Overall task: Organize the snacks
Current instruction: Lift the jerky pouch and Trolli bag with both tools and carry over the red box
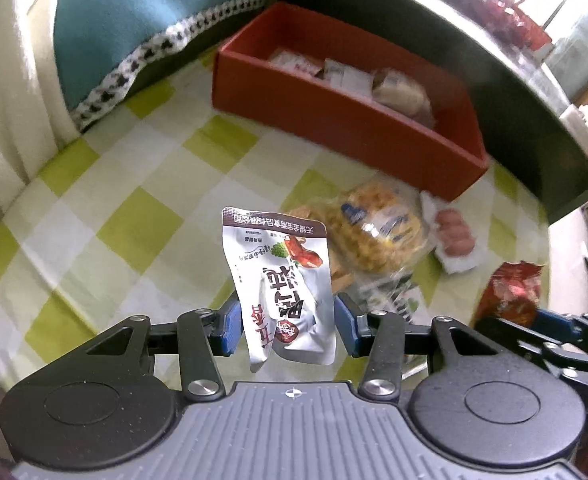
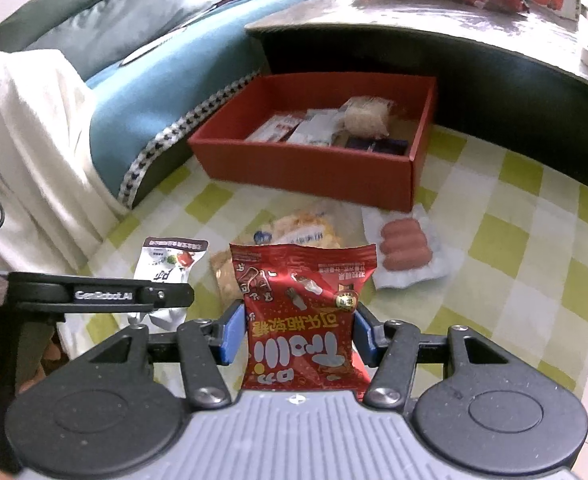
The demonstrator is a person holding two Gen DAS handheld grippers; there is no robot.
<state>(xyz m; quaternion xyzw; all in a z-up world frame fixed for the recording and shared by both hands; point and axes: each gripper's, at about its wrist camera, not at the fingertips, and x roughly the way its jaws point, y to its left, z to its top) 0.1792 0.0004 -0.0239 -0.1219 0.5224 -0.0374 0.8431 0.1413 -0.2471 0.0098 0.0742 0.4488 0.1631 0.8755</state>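
My left gripper [image 1: 288, 330] is shut on a silver-white snack pouch [image 1: 282, 284], held above the checked cloth with its brown top edge pointing away. My right gripper [image 2: 297, 334] is shut on a red candy packet [image 2: 299, 316], also lifted. The red packet [image 1: 511, 292] shows at the right edge of the left wrist view, and the silver pouch [image 2: 170, 268] shows at the left of the right wrist view. Ahead stands an open red box [image 1: 345, 128] [image 2: 309, 168] holding several wrapped snacks.
On the green-and-white checked cloth [image 2: 513, 240] lie a yellow corn-snack bag [image 1: 377, 232] [image 2: 301, 228] and a pack of sausages [image 1: 453, 236] [image 2: 405, 244] in front of the box. A blue-covered sofa [image 2: 154, 92] stands left and a dark table edge [image 2: 493, 72] behind.
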